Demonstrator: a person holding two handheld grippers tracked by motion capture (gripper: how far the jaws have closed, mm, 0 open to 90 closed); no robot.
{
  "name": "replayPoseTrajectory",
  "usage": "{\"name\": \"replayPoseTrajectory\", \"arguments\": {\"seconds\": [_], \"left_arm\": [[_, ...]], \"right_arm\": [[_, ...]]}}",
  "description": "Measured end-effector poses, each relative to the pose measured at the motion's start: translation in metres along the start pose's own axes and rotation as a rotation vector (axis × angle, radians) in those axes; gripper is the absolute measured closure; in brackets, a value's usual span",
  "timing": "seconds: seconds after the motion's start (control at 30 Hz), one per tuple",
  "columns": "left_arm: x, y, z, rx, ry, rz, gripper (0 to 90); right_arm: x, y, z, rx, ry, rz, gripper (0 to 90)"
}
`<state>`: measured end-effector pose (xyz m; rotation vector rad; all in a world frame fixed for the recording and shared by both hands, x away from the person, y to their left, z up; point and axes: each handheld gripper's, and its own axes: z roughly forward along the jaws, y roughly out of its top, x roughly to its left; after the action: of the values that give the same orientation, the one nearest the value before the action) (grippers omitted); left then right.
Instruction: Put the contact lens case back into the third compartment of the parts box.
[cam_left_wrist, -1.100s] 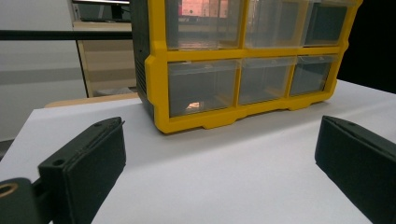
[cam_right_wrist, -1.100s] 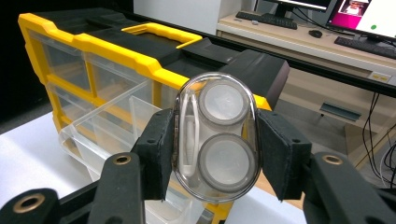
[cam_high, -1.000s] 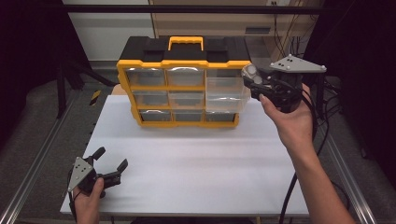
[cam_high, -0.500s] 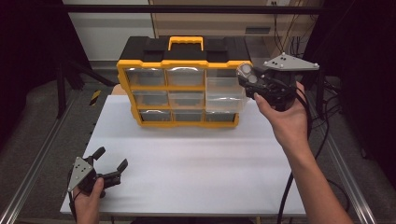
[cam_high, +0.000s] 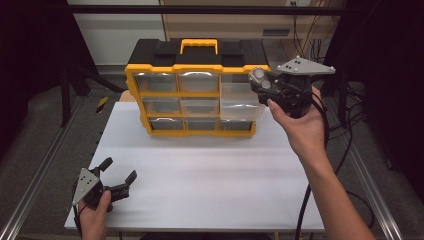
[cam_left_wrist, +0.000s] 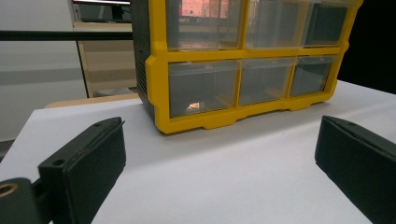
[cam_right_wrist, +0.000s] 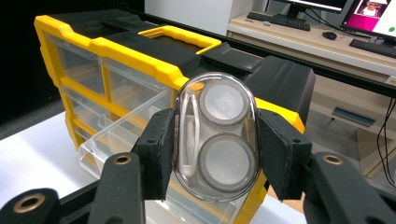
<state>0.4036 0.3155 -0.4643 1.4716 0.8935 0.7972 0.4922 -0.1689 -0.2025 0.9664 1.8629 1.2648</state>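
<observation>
A yellow and black drawer organiser (cam_high: 195, 90) (cam_left_wrist: 243, 70) (cam_right_wrist: 116, 60) stands at the back of the white table (cam_high: 210, 175). Its top right clear drawer (cam_high: 240, 100) (cam_right_wrist: 121, 130) is pulled out. My right gripper (cam_high: 260, 80) (cam_right_wrist: 215, 149) hovers at the organiser's upper right corner, above that drawer, shut on a clear oval case (cam_high: 259, 79) (cam_right_wrist: 215, 135) with two round grey discs inside. My left gripper (cam_high: 117, 172) (cam_left_wrist: 215, 172) rests open and empty at the table's front left corner, facing the organiser's bottom row.
Metal rails (cam_high: 30, 185) run along both sides of the table. Black cables (cam_high: 320, 165) hang beside the right forearm. A desk with keyboards and monitors (cam_right_wrist: 327, 23) stands behind the organiser. A small yellow and black item (cam_high: 102, 102) lies on the floor to the left.
My right gripper has moved left with the clear case, closer to the organiser's upper right corner and the pulled-out drawer. The left gripper has stayed still.
</observation>
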Motion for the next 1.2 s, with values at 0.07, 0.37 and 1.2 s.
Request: {"name": "replayPoseTrajectory", "arguments": {"seconds": [0.07,0.37,1.2], "left_arm": [[0.000,0.000,0.000,0.000,0.000,0.000,1.6],[0.000,0.000,0.000,-0.001,-0.001,0.000,1.6],[0.000,0.000,0.000,-0.001,0.000,0.000,1.6]], "right_arm": [[0.001,0.000,0.001,0.002,0.003,-0.004,49.1],[0.003,0.002,0.004,0.002,0.009,-0.005,49.1],[0.008,0.001,0.013,0.018,0.021,-0.006,49.1]]}}
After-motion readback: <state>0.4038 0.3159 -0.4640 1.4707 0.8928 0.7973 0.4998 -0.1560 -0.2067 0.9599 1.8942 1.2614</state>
